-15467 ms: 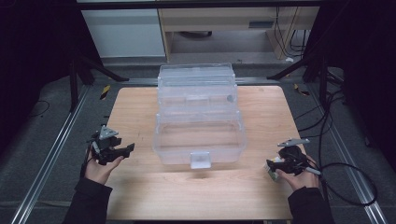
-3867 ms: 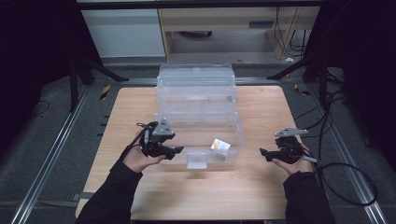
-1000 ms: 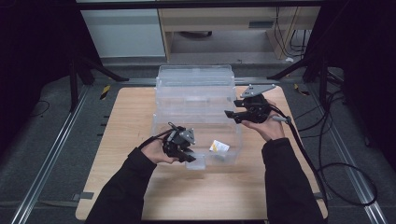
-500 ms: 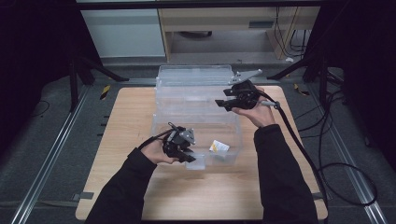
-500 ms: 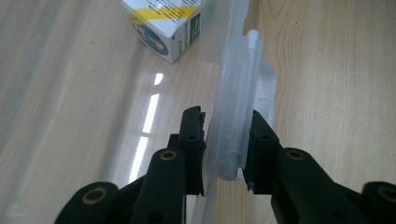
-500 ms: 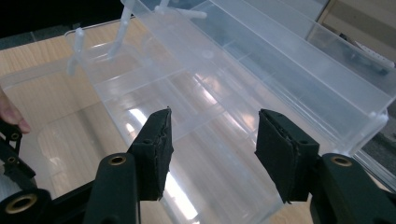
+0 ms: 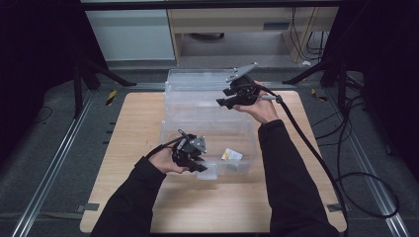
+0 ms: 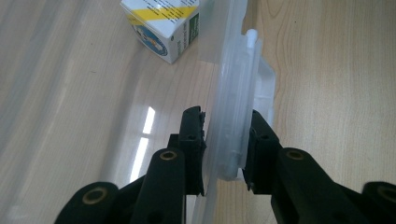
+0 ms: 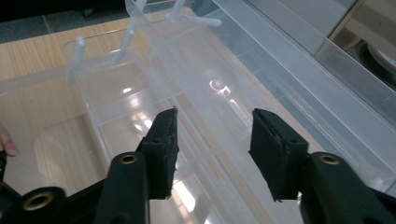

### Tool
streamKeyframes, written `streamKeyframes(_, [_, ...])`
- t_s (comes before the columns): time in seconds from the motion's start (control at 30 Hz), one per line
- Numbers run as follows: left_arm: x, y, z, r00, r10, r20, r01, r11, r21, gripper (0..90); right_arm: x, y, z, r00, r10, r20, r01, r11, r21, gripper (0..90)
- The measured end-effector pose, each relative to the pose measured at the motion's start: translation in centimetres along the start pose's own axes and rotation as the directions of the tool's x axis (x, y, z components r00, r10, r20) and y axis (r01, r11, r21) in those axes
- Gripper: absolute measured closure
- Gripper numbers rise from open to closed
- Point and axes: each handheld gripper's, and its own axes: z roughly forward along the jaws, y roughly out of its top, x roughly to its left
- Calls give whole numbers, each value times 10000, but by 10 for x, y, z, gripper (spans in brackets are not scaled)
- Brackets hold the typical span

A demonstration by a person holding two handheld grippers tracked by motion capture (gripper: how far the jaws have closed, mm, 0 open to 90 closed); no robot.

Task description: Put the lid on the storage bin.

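A clear plastic box (image 7: pixel 247 129) stands open in the middle of the wooden table, its clear lid (image 7: pixel 193 94) folded back behind it. A small white carton with a yellow stripe (image 7: pixel 231 155) (image 8: pixel 163 28) lies inside. My left gripper (image 7: pixel 197 165) (image 8: pixel 226 135) is shut on the box's front rim (image 8: pixel 233 107), one pad inside the wall and one outside. My right gripper (image 7: pixel 220 102) (image 9: pixel 212 135) hovers over the lid (image 9: pixel 224 88) at the back. Its jaws are open and have just been closing, with nothing pinched between them.
The bare table (image 7: pixel 138 113) extends left and right of the box. A black cable (image 7: pixel 306 143) trails from my right gripper off the right side. Metal rails (image 7: pixel 64 148) run along the table, and cabinets (image 7: pixel 133 34) stand behind it.
My right gripper has moved back and left over the lid, a little higher, and its jaws stand narrower. The left gripper has kept its hold on the front rim.
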Motion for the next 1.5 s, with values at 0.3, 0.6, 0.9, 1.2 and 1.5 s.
streamKeyframes(0.3, [1, 0, 0, 10000, -10, 69, 10, 10000, 1, 714, -10, 8, 20, 9987, -183, -468, 195, 9995, 262, 583])
streamKeyframes(0.6, [2, -1, 0, 9999, -2, 150, 2, 10000, 12, 715, -11, 16, 46, 9943, -578, -892, 638, 9957, 664, 646])
streamKeyframes(0.9, [2, 0, 1, 9999, -29, 129, 30, 10000, -25, 715, -11, 18, 56, 9895, -568, -1329, 713, 9917, 1066, 721])
streamKeyframes(1.2, [2, 1, 1, 10000, -34, 64, 33, 10000, 40, 714, -6, 32, 55, 9862, -805, -1443, 1095, 9724, 2060, 779])
streamKeyframes(1.5, [3, 1, 0, 9999, -119, 90, 118, 9999, 125, 714, -5, 37, 54, 9854, -614, -1588, 997, 9641, 2461, 804])
